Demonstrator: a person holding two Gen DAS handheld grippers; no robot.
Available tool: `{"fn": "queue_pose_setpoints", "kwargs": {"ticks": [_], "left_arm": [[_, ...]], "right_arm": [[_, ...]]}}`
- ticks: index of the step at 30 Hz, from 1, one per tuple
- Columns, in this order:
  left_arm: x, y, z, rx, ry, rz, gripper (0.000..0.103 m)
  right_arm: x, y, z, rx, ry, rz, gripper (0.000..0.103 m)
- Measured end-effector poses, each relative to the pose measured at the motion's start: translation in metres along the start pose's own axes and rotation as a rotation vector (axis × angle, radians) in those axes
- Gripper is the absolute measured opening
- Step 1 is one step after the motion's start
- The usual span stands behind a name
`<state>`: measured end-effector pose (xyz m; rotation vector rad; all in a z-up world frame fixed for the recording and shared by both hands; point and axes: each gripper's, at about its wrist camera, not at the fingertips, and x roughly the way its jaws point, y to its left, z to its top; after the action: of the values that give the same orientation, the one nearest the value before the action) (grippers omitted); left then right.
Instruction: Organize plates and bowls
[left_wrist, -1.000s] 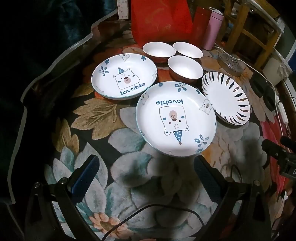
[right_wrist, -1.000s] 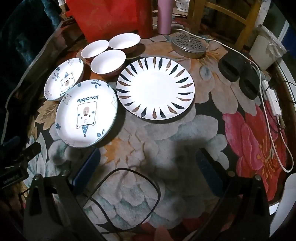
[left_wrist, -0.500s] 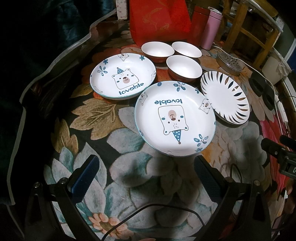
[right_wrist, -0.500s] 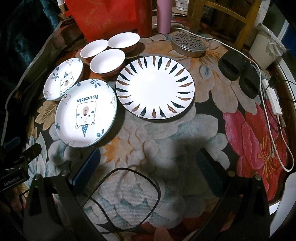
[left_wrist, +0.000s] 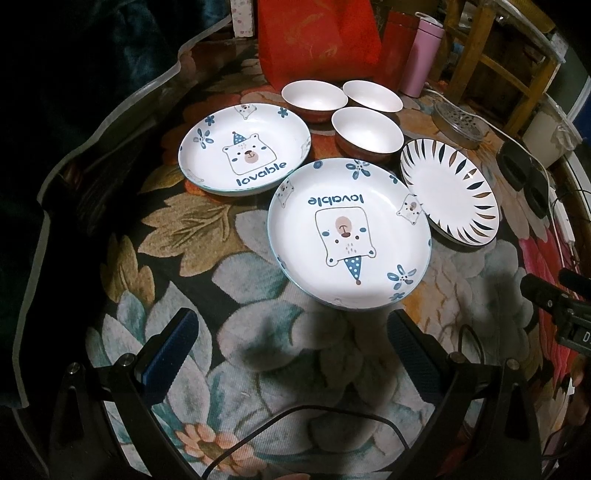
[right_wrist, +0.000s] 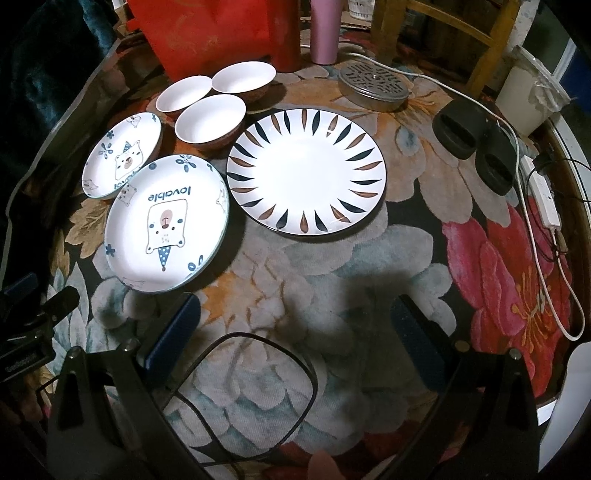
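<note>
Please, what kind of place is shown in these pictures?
Probably a home dining area. A round table with a floral cloth holds everyday plates and bowls, a wooden chair stands behind it, and a power strip lies at the table's edge.

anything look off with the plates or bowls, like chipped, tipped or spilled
Nothing stands out. The two bear plates, the leaf-rimmed plate and the three bowls all sit upright and empty on the flowered tablecloth, with no visible chips or spills.
</note>
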<state>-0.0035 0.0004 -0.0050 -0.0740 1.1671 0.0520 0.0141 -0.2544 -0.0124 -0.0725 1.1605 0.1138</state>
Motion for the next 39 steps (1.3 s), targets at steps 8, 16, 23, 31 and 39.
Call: {"fn": "queue_pose_setpoints", "kwargs": {"ticks": [8, 16, 23, 31, 39], "left_arm": [[0.004, 0.000, -0.003, 0.001, 0.002, -0.001, 0.102], [0.004, 0.000, -0.002, 0.000, 0.005, -0.001, 0.102], [0.006, 0.000, -0.004, 0.000, 0.010, -0.004, 0.102], [0.009, 0.000, -0.006, -0.007, 0.007, -0.008, 0.102], [0.011, 0.005, -0.005, -0.022, 0.023, -0.013, 0.102]], "right_arm": [[0.003, -0.002, -0.001, 0.006, 0.010, -0.010, 0.103], [0.004, -0.002, -0.002, 0.010, 0.013, -0.008, 0.103], [0.007, -0.003, -0.003, 0.016, 0.021, -0.007, 0.103], [0.008, -0.003, -0.003, 0.016, 0.026, -0.008, 0.103], [0.012, -0.005, -0.005, 0.021, 0.039, -0.007, 0.103]]}}
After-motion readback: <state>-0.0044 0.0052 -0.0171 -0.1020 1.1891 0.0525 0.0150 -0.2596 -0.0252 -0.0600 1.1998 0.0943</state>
